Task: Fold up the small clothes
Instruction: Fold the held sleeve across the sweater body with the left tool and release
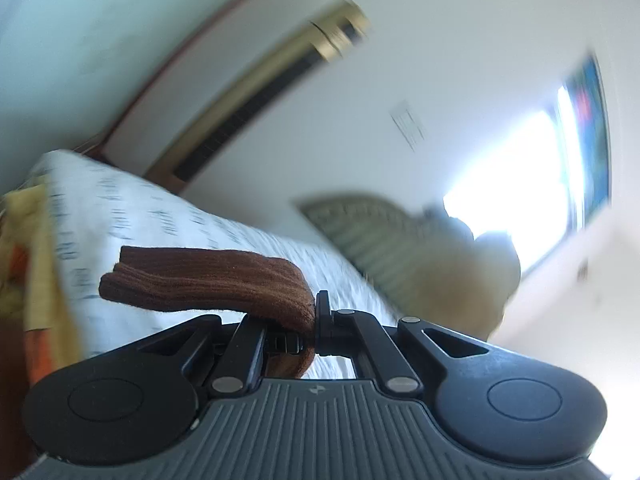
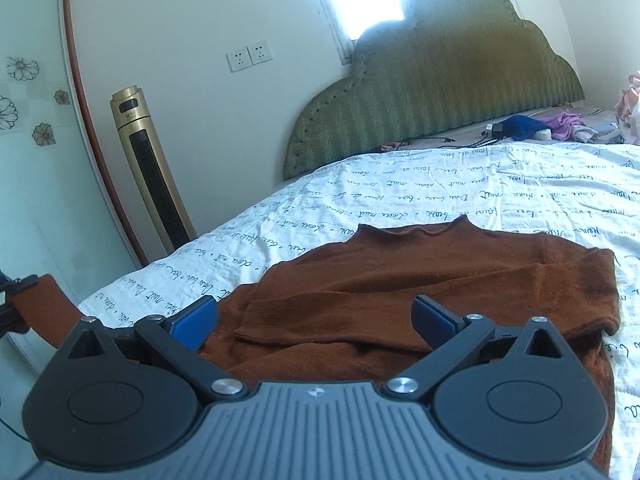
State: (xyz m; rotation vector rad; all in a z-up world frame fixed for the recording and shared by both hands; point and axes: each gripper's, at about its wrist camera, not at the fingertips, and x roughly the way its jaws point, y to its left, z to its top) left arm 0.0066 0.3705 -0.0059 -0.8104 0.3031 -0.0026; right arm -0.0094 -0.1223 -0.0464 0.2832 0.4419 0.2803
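A brown knit sweater [image 2: 440, 280] lies on the white bedsheet with script print [image 2: 400, 200], one sleeve folded across its body. My right gripper [image 2: 314, 318] is open, its blue pads spread just above the sweater's near part. My left gripper [image 1: 310, 320] is shut on a brown knit sleeve cuff [image 1: 208, 280], held up off the bed; the view is blurred. The left gripper and the stretched sleeve [image 2: 44, 300] also show at the left edge of the right wrist view.
A gold tower fan [image 2: 152, 176] stands by the wall left of the bed. A green padded headboard [image 2: 440, 92] is at the far end, with loose clothes and cables [image 2: 532, 128] before it. A yellow and orange fabric [image 1: 32, 260] lies at the left wrist view's left.
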